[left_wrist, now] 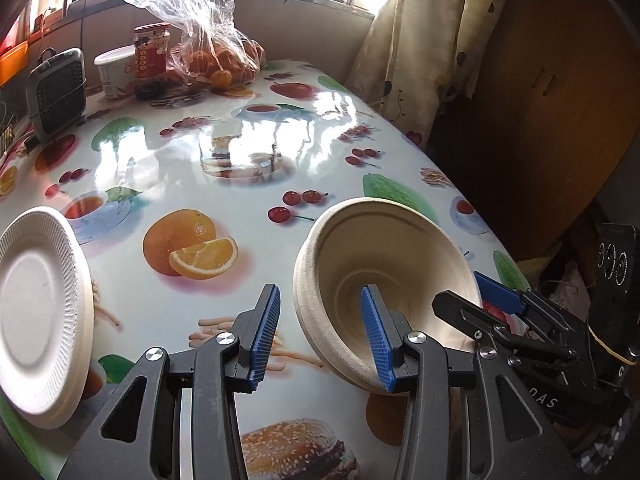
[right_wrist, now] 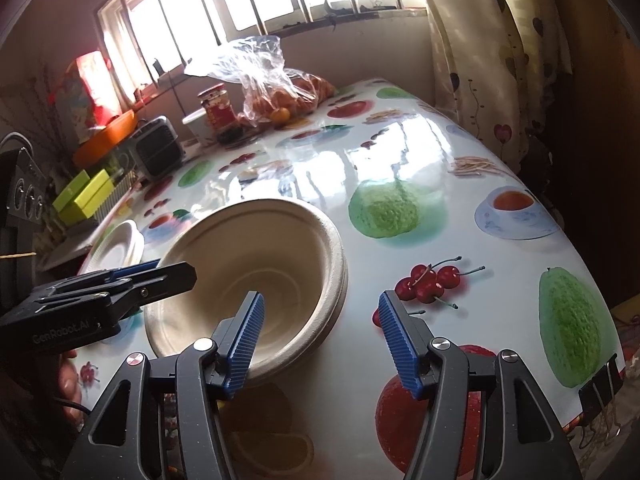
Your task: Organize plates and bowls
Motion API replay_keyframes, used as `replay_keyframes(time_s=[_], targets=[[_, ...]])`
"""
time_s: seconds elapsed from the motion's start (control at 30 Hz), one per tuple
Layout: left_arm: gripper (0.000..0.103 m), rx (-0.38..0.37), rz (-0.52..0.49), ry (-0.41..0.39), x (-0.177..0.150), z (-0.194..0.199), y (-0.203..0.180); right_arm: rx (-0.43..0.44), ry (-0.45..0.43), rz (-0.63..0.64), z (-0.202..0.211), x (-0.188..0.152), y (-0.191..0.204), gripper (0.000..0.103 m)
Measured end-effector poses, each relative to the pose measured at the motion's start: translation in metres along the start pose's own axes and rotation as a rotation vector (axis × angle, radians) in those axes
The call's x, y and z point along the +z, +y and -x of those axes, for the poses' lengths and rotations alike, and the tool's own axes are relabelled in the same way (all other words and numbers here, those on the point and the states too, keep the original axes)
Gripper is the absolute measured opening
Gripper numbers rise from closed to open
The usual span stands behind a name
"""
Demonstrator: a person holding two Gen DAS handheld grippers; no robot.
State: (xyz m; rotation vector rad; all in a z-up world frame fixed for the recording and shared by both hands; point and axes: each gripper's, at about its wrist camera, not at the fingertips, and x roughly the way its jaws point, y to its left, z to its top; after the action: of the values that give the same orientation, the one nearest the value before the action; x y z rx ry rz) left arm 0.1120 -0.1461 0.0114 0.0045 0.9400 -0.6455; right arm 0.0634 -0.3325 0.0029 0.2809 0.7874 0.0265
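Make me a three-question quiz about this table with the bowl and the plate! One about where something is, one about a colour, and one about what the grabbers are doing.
1. Where does the white ridged paper plate lie?
A. inside the bowl
B. on the fruit-print tablecloth, apart from the bowl
C. on the window sill

2. What colour are the ribbed pads on the jaws?
A. blue
B. red
C. yellow

3. How do the left gripper and right gripper stand at the beige deep paper bowl?
A. both shut tight on its rim
B. both open, each with a pad over the tilted bowl's rim
C. both far from it

Answers: B, the plate lies flat on the cloth left of the bowl; A, every pad is blue; B, both wrist views show spread jaws straddling the rim.
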Motion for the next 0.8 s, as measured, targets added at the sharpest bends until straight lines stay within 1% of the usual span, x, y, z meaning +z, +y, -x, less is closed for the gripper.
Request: replay_keyframes(time_s=[0.1,0.17,0.23,0.27,0.33,0.53,0.8], targets=[[0.043,-0.002,0.000,0.002,0.0004,-0.0013,-0.0001,0.006,-0.001,0.002,-0.0011,0.0004,0.0004,0.059],[0.043,-0.005,0.001,0.001,0.0003,-0.0018,-0.0005,0.013,-0.002,0.002,-0.0017,0.0009,0.0003,0.056],[0.037,-0.012,0.001,0.001,0.0002,-0.0021,-0.0011,0.018,0.000,0.004,-0.0024,0.0008,0.0007,0.048],[0.036,-0.011,0.000,0.000,0.0002,-0.0022,-0.0015,0.020,0.001,0.004,-0.0029,0.0008,0.0005,0.048],[0.028,-0.015,-0.001,0.002,0.0005,-0.0031,-0.0017,0.023,0.001,0.002,-0.0037,0.0011,0.0002,0.044],[0.028,-0.015,0.002,0.007,0.0009,-0.0045,-0.0014,0.021,-0.004,-0.009,-0.0040,0.0012,-0.0011,0.038],[0.027,-0.012,0.006,0.006,0.0022,-0.0061,-0.0007,0.022,-0.004,-0.011,-0.0045,0.0015,-0.0027,0.036]])
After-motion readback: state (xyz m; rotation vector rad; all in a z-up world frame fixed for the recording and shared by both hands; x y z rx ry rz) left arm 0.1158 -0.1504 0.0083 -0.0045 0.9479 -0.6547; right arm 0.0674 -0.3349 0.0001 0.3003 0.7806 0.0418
